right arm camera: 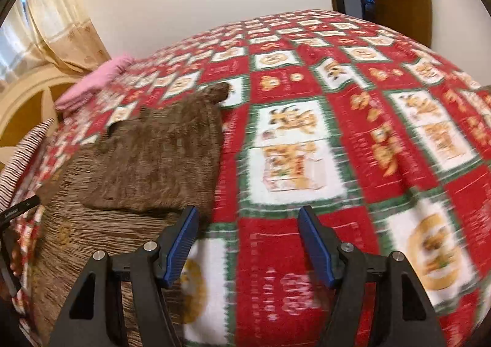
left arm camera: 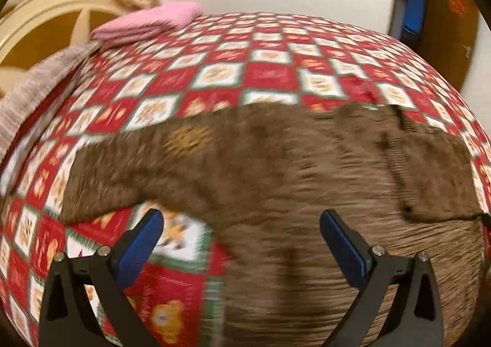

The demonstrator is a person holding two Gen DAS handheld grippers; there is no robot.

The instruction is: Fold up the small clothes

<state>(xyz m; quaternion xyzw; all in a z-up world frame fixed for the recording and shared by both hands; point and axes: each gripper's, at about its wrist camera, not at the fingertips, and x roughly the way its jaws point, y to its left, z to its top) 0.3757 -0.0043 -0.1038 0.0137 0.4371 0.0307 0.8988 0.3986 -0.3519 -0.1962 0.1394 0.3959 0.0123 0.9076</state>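
Two tools, left tool (left arm camera: 241, 219) and right tool (right arm camera: 248, 216), hung spread, gripping nothing; ahead, the brown garment (left arm camera: 276, 169) might bunch if I pinched one layer.

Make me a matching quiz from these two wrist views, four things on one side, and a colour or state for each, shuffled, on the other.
Things:
1. brown garment
2. folded cloth
3. left tool
4. bedspread

Descriptions:
A. pink, at the far corner
B. red, white and green squares
C. open, holding nothing
D. spread out on the bed

Pairs: 1-D, 2-A, 3-C, 4-B
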